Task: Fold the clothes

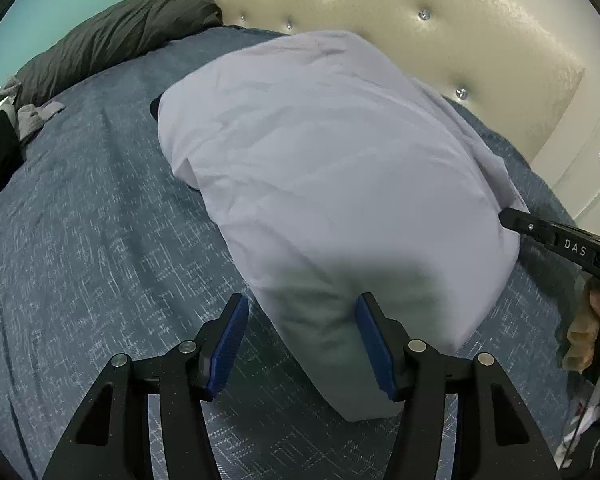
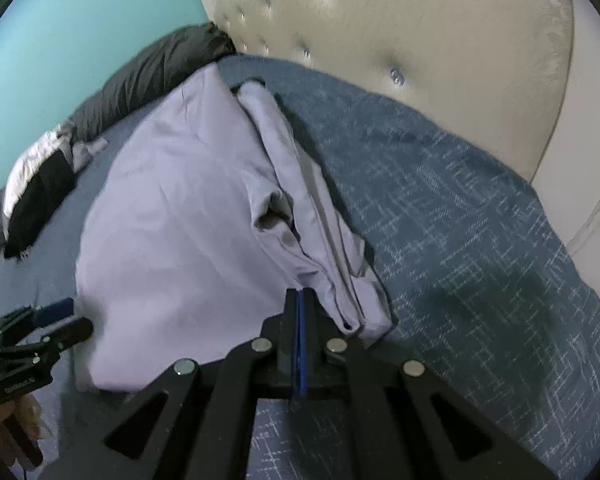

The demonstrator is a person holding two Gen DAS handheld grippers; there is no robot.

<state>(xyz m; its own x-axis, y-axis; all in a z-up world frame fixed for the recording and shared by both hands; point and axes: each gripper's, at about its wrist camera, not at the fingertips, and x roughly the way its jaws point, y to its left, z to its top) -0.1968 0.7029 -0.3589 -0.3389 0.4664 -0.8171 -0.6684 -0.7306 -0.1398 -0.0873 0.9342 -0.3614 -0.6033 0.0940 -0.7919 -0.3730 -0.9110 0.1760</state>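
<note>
Left wrist view shows your left gripper spread wide over a lavender garment on the blue woven bedspread. Your right gripper is pinched onto the garment's edge, below a cream tufted headboard and teal wall.

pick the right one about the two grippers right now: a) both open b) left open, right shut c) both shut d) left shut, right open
b: the left gripper has its jaws spread wide either side of the near end of the lavender garment, while the right gripper has its blue pads pressed together at the garment's near edge; whether cloth is pinched between them cannot be told.
</note>
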